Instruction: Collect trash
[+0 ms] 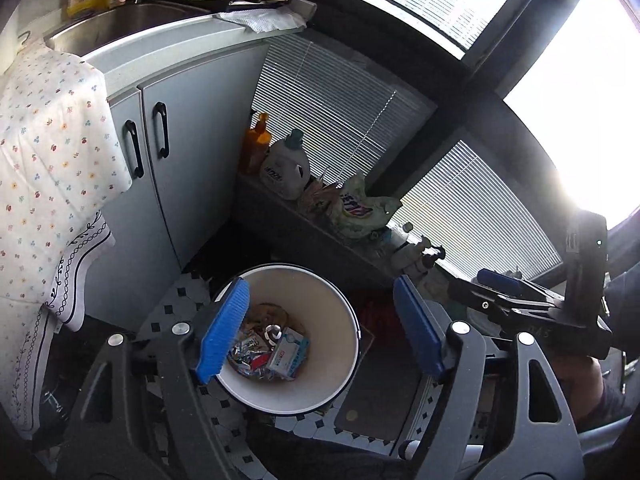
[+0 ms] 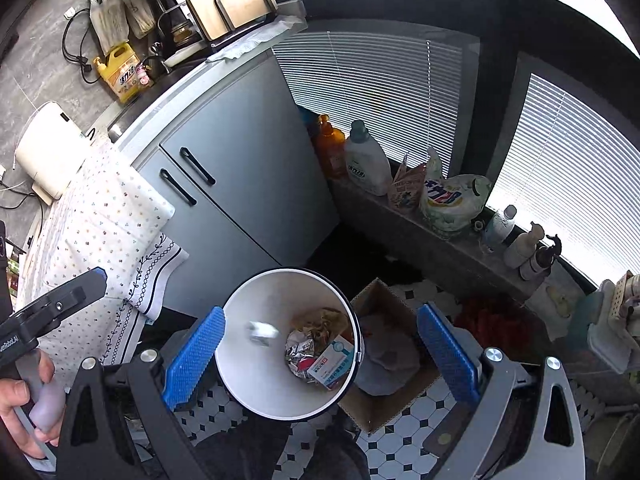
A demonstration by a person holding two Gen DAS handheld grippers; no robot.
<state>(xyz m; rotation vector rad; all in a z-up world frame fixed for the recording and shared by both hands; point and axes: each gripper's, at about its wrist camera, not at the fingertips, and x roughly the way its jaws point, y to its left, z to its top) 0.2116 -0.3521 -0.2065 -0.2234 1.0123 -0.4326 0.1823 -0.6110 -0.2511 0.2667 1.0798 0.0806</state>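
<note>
Both grippers hang over the white bin [image 2: 288, 344] with their blue pads spread wide and nothing between them: the left gripper [image 1: 320, 330] frames the bin's mouth in its own view, and the right gripper [image 2: 320, 354] does the same from the other side. A small white scrap [image 2: 262, 332] shows blurred against the bin's inner wall. At the bottom lies the trash [image 1: 266, 350]: crumpled foil, wrappers and a small blue-and-white box [image 2: 332, 366]. An open cardboard box [image 2: 390, 354] sits just beside the bin on the tiled floor [image 2: 404, 436]. Behind stand grey cupboard doors [image 2: 244, 176] and a ledge with detergent bottles [image 2: 366, 160].
</note>
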